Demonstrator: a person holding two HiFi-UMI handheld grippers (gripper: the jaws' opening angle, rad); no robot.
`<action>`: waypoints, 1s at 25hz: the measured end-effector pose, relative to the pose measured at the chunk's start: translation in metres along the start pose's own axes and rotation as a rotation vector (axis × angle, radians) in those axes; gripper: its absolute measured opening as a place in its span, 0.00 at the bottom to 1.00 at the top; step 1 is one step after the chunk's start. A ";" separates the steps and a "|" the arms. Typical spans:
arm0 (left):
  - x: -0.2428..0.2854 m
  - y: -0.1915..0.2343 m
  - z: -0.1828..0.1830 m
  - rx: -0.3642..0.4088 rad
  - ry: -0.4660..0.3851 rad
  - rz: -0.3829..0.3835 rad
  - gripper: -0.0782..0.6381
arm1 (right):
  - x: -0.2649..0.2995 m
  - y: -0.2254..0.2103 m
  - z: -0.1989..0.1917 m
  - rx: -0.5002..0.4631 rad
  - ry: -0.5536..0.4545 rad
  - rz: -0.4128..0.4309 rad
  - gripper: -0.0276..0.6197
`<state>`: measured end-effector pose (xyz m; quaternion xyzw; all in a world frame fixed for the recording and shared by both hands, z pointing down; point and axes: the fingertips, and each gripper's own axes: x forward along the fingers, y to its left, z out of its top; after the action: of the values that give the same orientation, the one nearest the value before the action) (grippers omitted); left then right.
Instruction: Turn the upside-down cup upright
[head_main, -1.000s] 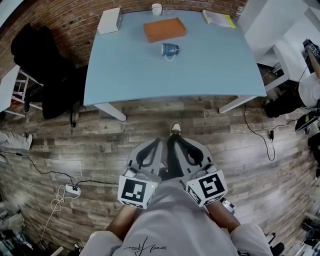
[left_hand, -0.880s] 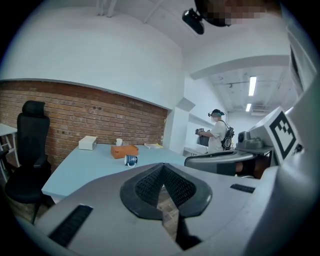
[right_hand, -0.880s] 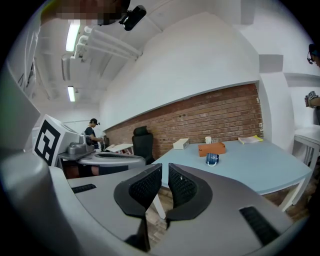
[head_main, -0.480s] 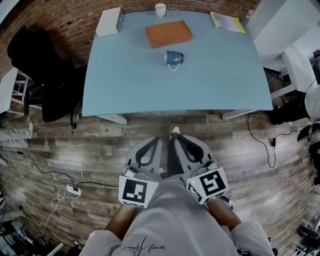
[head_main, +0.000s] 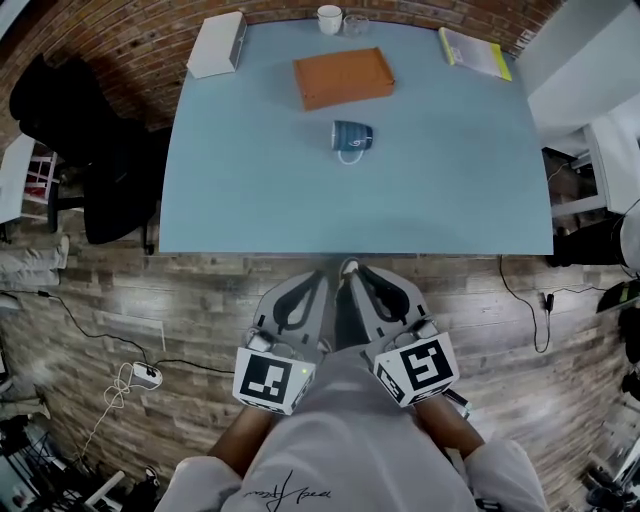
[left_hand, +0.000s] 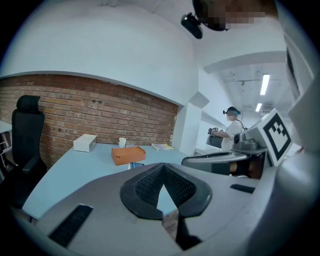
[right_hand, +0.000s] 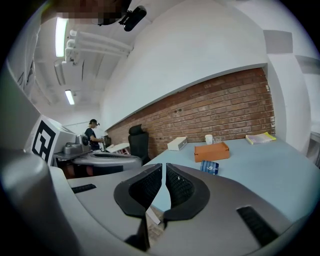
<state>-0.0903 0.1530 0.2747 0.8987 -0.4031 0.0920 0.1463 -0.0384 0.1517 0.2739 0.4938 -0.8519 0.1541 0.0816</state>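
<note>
Both grippers held low by the body, well short of the table.
The left gripper (head_main: 318, 282) and right gripper (head_main: 362, 275) press their ribbed black pads together on nothing. The blue cup (head_main: 352, 138) sits mid-table (head_main: 250, 190), just beside a shallow orange tray (head_main: 343, 77). Only the gripper views show a distant person (left_hand: 231, 131); only the head view shows the plank floor (head_main: 150, 300).

I count two cups on one table (head_main: 260, 200): one blue cup (head_main: 351, 138) and one white cup (head_main: 329, 19). I see one orange box (head_main: 343, 77), one white box (head_main: 216, 45), one book (head_main: 476, 52) and one black chair (head_main: 80, 130). I hold two grippers: one left gripper (head_main: 319, 283) and one right gripper (head_main: 352, 277).
</note>
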 end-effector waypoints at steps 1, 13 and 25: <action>0.008 0.002 0.005 -0.001 -0.006 -0.002 0.12 | 0.004 -0.007 0.003 0.000 0.000 0.002 0.08; 0.091 0.019 0.046 -0.017 -0.069 -0.035 0.12 | 0.057 -0.096 0.027 0.032 -0.026 -0.011 0.08; 0.126 0.040 0.068 -0.091 -0.128 -0.028 0.12 | 0.079 -0.126 0.048 -0.020 -0.034 0.018 0.08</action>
<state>-0.0337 0.0167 0.2537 0.9007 -0.4029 0.0140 0.1621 0.0322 0.0124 0.2752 0.4878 -0.8591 0.1379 0.0705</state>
